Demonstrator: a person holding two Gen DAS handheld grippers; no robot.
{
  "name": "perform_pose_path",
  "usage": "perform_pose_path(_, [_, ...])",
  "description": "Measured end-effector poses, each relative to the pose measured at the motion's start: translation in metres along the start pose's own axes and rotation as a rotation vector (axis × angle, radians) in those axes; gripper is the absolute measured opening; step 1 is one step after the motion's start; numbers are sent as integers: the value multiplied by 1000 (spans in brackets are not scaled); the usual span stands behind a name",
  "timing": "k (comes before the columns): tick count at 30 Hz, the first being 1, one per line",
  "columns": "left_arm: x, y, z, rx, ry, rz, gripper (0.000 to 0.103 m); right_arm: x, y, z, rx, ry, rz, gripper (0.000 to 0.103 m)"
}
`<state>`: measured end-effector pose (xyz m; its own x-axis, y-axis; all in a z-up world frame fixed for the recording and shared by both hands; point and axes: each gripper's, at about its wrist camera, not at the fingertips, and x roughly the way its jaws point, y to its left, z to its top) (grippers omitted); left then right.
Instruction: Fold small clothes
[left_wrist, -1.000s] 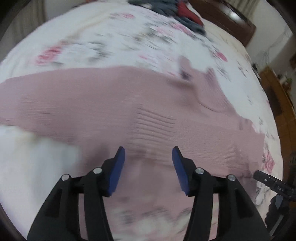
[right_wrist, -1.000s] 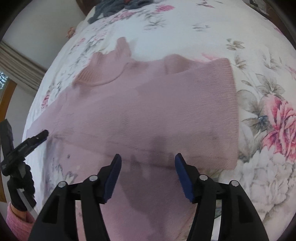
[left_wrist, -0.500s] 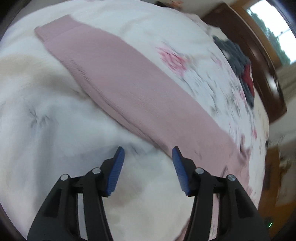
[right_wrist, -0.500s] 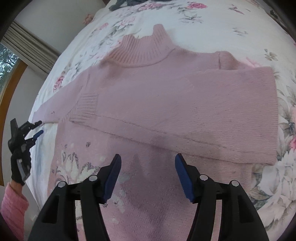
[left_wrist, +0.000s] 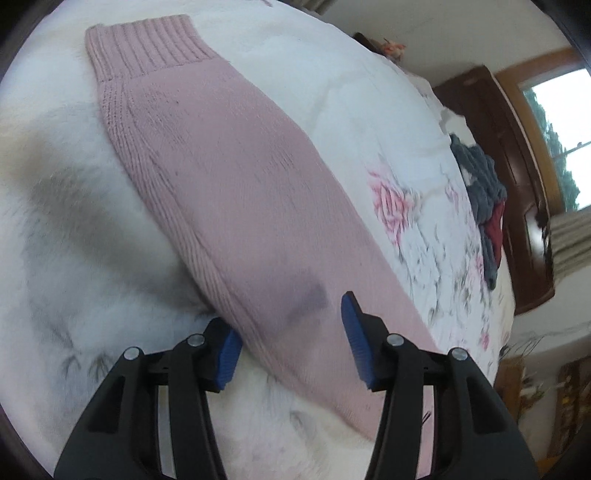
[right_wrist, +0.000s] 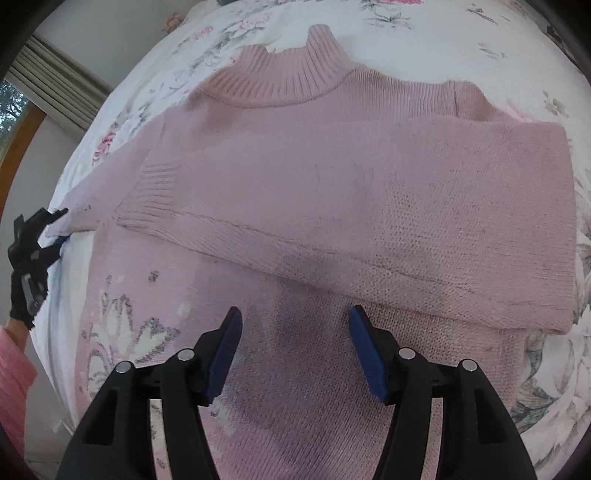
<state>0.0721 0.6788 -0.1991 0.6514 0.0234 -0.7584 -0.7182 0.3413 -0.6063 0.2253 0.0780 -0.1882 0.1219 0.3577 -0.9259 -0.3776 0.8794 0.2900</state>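
Observation:
A pink knit sweater lies flat on the floral bedspread, collar away from me. One sleeve is folded across the chest, its cuff to the left. The other sleeve stretches out straight and ends in a ribbed cuff. My left gripper is open low over this sleeve, one pad at the sleeve's edge, the other above the knit. It also shows as the left gripper at the sleeve's far left. My right gripper hangs open above the sweater's lower body, holding nothing.
A heap of grey and red clothes lies near the dark wooden headboard. A gloved hand with a pink sleeve holds the left gripper at the bed's edge. Curtains hang by the wall.
The left gripper swung from the sweater's body out to the straight sleeve and closed in on it. The right view drew back and centred on the sweater. Both stayed open.

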Motion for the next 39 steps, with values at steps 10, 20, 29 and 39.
perform_pose_path(10, [-17, -13, 8, 17, -58, -42, 5, 4, -5, 0, 8, 5, 15, 61])
perform_pose_path(20, [-50, -76, -21, 191, -88, -152, 4, -6, -7, -6, 1, -5, 13, 61])
perform_pose_path(29, [-69, -162, -105, 432, -53, -302, 4, -11, -11, -8, 19, -15, 15, 61])
perform_pose_path(39, [-26, -214, -208, 545, 70, -382, 4, -16, -15, -8, 19, -22, 13, 61])
